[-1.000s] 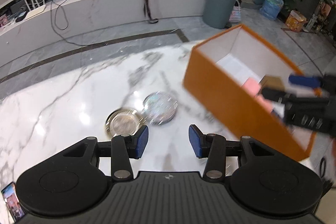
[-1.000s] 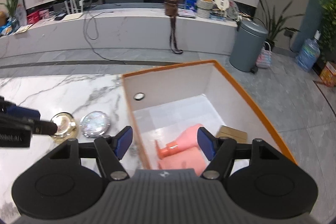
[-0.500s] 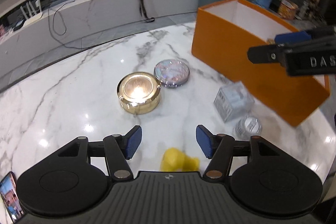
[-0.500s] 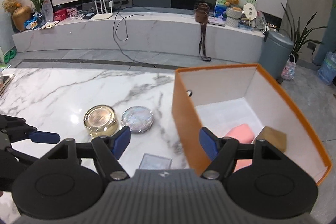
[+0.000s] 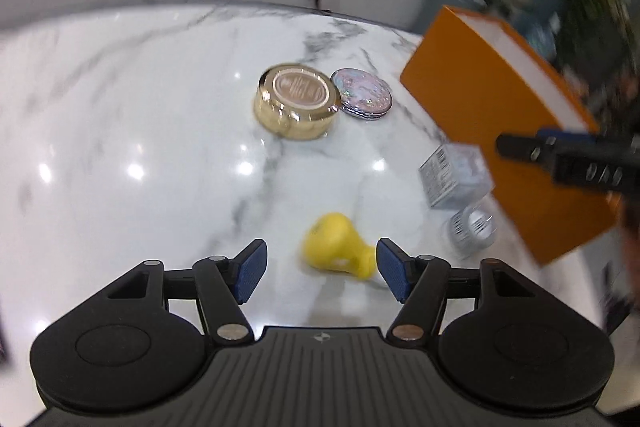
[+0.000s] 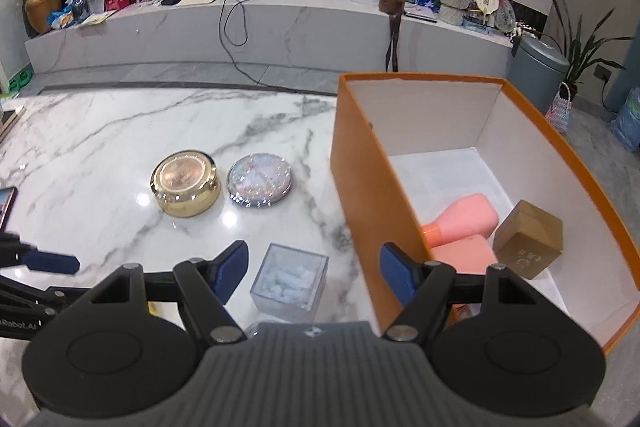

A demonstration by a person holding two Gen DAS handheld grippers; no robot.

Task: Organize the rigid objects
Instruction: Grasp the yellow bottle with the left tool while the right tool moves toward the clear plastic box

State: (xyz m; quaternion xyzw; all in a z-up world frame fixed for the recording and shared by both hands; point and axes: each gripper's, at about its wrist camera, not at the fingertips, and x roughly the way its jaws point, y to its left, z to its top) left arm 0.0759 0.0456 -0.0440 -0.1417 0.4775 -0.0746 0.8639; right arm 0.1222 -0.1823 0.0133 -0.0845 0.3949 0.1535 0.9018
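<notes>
Since the earlier frames both grippers have dropped closer to the marble table (image 5: 120,131), and the left gripper (image 5: 319,269) now frames a yellow squat bottle (image 5: 336,245) that was out of view a second ago. Its jaws have just been opening; the bottle lies on its side between the blue pads (image 5: 251,269), nearer the right pad, with no pad pressing on it as far as the blur allows. Nothing is held.

Right gripper (image 6: 314,271): jaws roughly half open, empty, hovering over a clear plastic cube box (image 6: 290,287) with white contents, which stands on the table just left of the orange box (image 6: 368,195).

Object positions, left wrist view:
- clear cube box (image 5: 456,175) touching or just beside the orange box's (image 5: 492,123) near wall
- small silver-capped jar (image 5: 472,229) just near of the cube, right of the yellow bottle
- gold round tin (image 5: 298,101) farther out, centre of table
- iridescent round compact (image 5: 362,93) touching or just beside the tin on its right

Right wrist view shows the gold tin (image 6: 186,183) and the compact (image 6: 259,179) side by side, a narrow gap between them.

Inside the orange box: a pink bottle with an orange cap (image 6: 460,217), a second pink item (image 6: 464,253) near of it, and a brown cardboard cube (image 6: 528,239) to their right.

Right gripper's finger (image 5: 560,147) crosses the orange box in the left view.
</notes>
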